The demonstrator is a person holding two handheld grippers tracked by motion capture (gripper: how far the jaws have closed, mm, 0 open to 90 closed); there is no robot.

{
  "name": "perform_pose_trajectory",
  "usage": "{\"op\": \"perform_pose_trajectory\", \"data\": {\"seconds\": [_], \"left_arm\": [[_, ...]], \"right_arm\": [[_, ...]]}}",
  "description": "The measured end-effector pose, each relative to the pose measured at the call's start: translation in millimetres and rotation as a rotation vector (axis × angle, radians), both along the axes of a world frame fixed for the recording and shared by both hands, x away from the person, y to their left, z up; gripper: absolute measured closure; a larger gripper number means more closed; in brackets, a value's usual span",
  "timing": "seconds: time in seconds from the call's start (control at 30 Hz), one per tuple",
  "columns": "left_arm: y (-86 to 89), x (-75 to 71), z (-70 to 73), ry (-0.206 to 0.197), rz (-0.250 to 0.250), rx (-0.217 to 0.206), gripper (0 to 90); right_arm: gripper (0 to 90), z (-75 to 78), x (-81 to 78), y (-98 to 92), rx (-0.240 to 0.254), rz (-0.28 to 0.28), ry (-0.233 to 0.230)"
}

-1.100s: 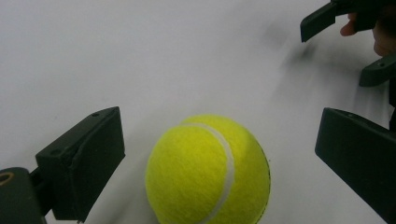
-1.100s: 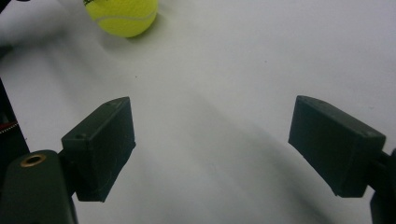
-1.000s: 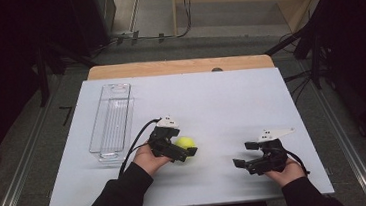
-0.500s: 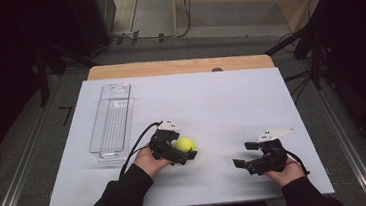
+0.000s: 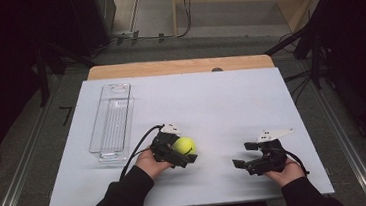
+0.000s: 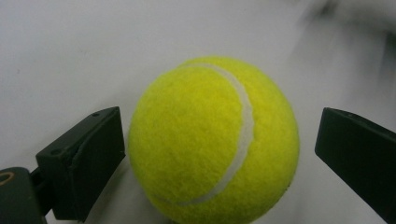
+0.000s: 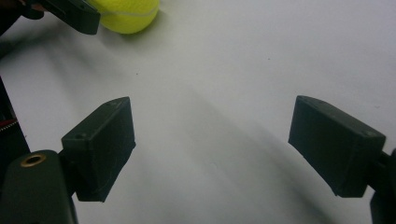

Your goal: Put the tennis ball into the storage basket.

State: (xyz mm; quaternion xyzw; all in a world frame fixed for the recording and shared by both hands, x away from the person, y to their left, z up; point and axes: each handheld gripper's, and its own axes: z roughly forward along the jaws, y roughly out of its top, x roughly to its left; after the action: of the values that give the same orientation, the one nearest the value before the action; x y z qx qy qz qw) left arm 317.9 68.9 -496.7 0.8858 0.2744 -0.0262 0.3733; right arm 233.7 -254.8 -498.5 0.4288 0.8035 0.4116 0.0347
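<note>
Left gripper (image 5: 184,154) jaws spread either side of fuzzy yellow tennis ball (image 6: 214,140), small gaps showing, not clamped. Right gripper (image 5: 244,154) jaws wide apart, empty, above white tabletop (image 5: 221,99).

We hold our left gripper (image 5: 184,152) near the desk's front edge with jaws spread, our right gripper (image 5: 245,155) likewise spread, well apart.
</note>
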Motion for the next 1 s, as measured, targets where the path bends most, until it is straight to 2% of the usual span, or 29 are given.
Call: {"op": "perform_pose_trajectory", "data": {"seconds": [0.3, 0.37, 0.53, 0.63, 0.7, 0.83, 1.0], "left_arm": [[-1.3, 0.2, -5.4, -0.012, -0.017, 0.042, 2.2], [-1.2, -0.8, -5.6, -0.034, 0.004, 0.052, 6.4], [0.5, -0.1, -5.5, -0.032, 0.008, 0.047, 7.8], [1.5, -1.1, -5.2, -0.043, 0.007, 0.041, 14.8], [1.5, -2.0, -5.4, -0.059, 0.003, 0.062, 18.1], [3.2, -1.3, -4.5, -0.046, -0.002, 0.046, 24.4], [2.5, -1.9, -4.6, -0.051, -0.001, 0.042, 26.2]], "right_arm": [[12.6, 0.2, -0.1, 0.1, -0.003, 0.0, 0.0], [12.6, 0.1, -0.1, 0.1, 0.0, 0.0, 0.0], [12.6, 0.2, -0.4, -0.1, -0.001, 0.0, -0.003], [12.6, 0.3, -0.4, -0.2, -0.001, -0.001, -0.004], [12.6, 0.3, -0.4, -0.2, -0.003, -0.001, -0.003], [12.6, 0.3, -0.4, -0.1, -0.004, 0.0, -0.003], [12.6, 0.4, -0.6, -0.1, -0.002, 0.0, -0.003]]}}
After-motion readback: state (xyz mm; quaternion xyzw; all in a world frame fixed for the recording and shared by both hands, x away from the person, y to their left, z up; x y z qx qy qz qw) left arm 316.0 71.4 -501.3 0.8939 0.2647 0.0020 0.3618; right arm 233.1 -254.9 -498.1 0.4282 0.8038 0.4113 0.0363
